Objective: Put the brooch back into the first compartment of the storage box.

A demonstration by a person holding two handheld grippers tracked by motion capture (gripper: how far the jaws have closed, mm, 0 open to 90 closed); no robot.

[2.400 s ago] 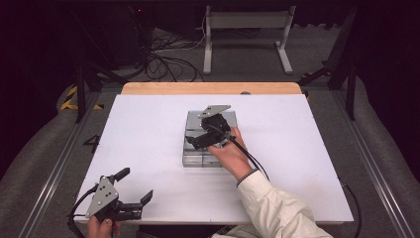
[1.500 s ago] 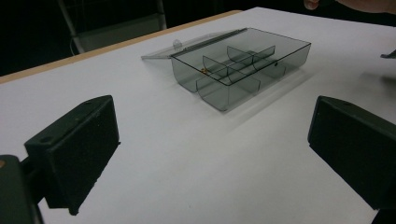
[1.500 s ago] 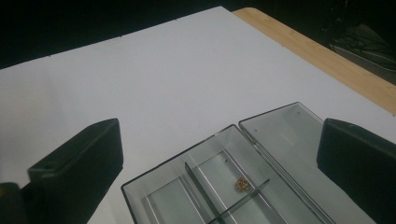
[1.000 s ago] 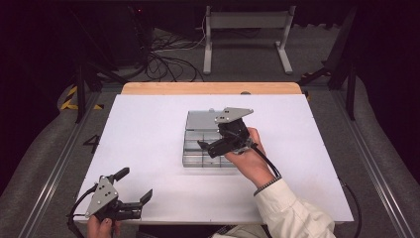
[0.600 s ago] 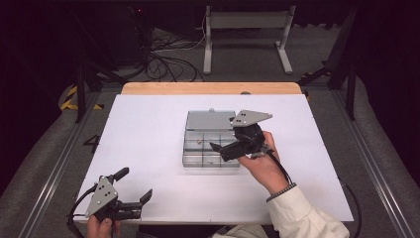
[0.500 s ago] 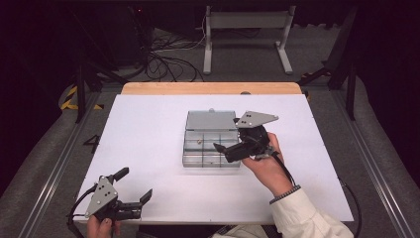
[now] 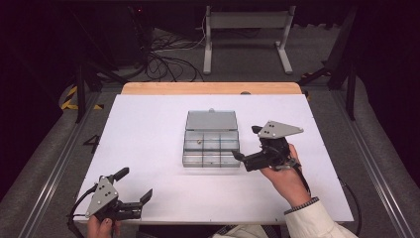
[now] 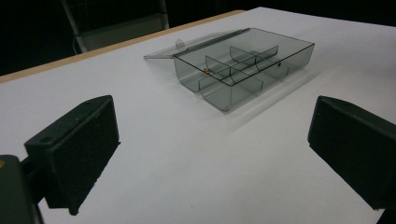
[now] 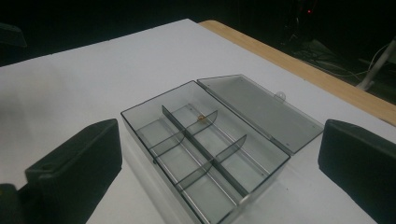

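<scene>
While the left gripper sits low at the near left corner of the white table, held in the person's left hand, its two black jaws stand wide apart with nothing between them. Its grey three-cornered plate faces up, and a cable curls off its left side toward the table edge. From the left gripper view, the same jaws frame bare white surface, and the box lies well ahead of them, apart from both.

At the middle of the table rests the clear grey compartment box, its lid folded back flat on the far side, toward the wooden strip along the table's far edge. Dividers split the box into six compartments, two rows of three. A tiny amber bead lies in the far row's left compartment, close to a divider; in the right gripper view it shows as a small golden dot against a partition. The other compartments look bare, though a dark speck on one wall is too small to identify.

Just right of the box, the right gripper hangs in the person's right hand, jaws spread wide and holding nothing, its tips pointing at the box's near right corner without touching it. A white sleeve covers the forearm.
</scene>
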